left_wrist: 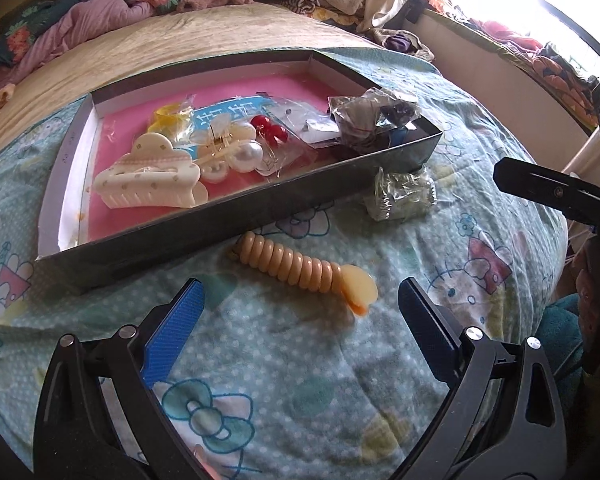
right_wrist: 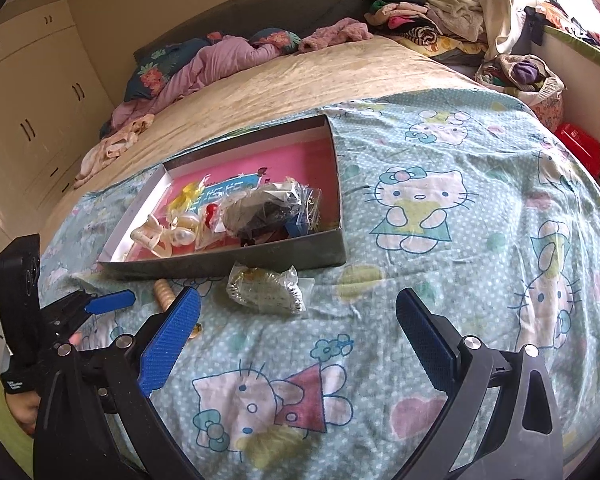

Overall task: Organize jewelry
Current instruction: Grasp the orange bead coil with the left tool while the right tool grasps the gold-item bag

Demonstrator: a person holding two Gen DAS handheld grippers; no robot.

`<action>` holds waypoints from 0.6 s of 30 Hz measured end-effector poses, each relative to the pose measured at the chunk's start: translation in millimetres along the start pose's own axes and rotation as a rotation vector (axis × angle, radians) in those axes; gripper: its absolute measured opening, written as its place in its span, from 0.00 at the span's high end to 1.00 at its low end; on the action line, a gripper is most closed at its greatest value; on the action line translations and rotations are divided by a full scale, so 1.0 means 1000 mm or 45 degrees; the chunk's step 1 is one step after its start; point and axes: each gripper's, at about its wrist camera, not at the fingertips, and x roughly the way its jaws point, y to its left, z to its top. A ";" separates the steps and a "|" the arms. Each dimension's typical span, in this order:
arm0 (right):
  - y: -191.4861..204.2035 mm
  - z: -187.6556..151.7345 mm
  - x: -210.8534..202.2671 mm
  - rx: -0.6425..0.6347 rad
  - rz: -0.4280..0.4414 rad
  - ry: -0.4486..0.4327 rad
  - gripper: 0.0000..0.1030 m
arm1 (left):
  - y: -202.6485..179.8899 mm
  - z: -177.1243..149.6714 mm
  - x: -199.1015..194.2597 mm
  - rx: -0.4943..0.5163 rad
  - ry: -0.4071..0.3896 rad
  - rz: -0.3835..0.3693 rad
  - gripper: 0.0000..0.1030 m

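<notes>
A shallow box [left_wrist: 228,216] with a pink lining lies on the bed and holds a cream claw clip [left_wrist: 148,178], pearl pieces [left_wrist: 246,152], red beads [left_wrist: 270,130] and plastic bags [left_wrist: 372,116]. A tan spiral hair tie [left_wrist: 296,268] lies on the blanket just in front of the box, between my left gripper's [left_wrist: 300,304] open, empty fingers. A clear bag of jewelry [left_wrist: 400,194] lies beside the box's near right corner; it also shows in the right wrist view [right_wrist: 266,288]. My right gripper [right_wrist: 298,314] is open and empty, just short of that bag. The box [right_wrist: 260,258] shows there too.
A Hello Kitty blanket [right_wrist: 440,200] covers the near bed. Pillows and crumpled bedding [right_wrist: 204,64] lie at the head, and piled clothes [right_wrist: 420,4] at the far right. Wardrobes [right_wrist: 28,100] stand on the left. A red object [right_wrist: 580,146] sits off the right edge.
</notes>
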 end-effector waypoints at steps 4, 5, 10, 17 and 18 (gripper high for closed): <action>-0.002 0.000 0.010 0.025 0.008 0.044 0.05 | 0.001 0.002 0.009 -0.019 -0.013 0.030 0.12; -0.003 0.000 0.013 0.025 0.010 0.054 0.05 | 0.001 0.002 0.010 -0.015 -0.018 0.042 0.12; 0.003 0.003 0.034 0.028 0.042 0.118 0.05 | -0.004 0.002 0.015 0.031 -0.038 0.100 0.17; 0.018 0.006 0.065 0.026 0.052 0.193 0.05 | 0.001 -0.001 0.007 0.072 -0.067 0.104 0.38; 0.020 0.006 0.069 0.031 0.040 0.201 0.05 | 0.003 -0.003 0.005 0.061 -0.072 0.091 0.38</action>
